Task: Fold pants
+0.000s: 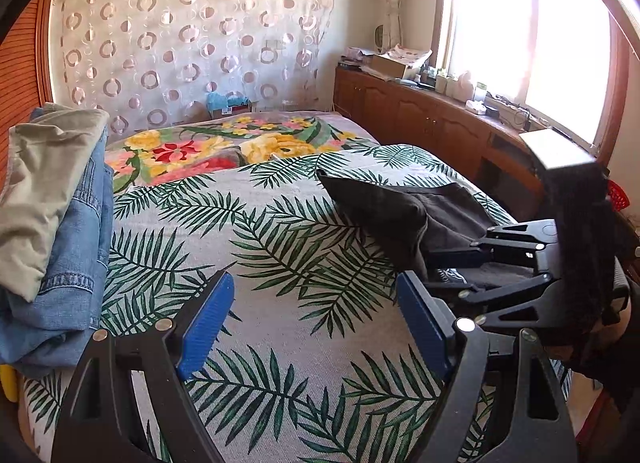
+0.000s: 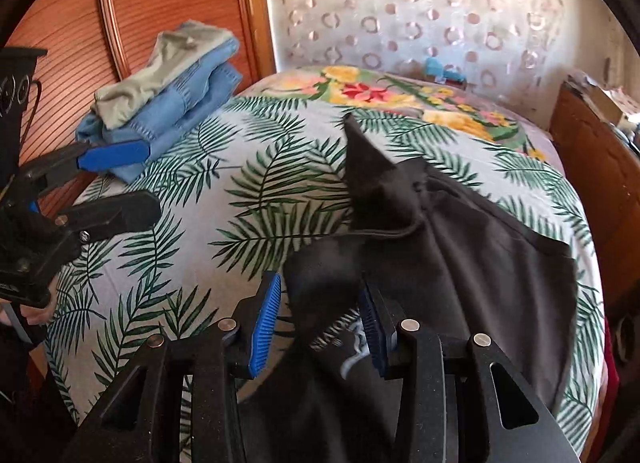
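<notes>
Covering most of the bed is a grey sheet with green palm leaves, and on its right side lie our black pants, soft and crumpled, one corner standing up in a point. Near the far left edge sits a stack of folded clothes, blue denim under pale beige cloth. Our right gripper has its blue ribbed fingers apart, with black cloth between them. Our left gripper is wide apart over bare sheet.
</notes>
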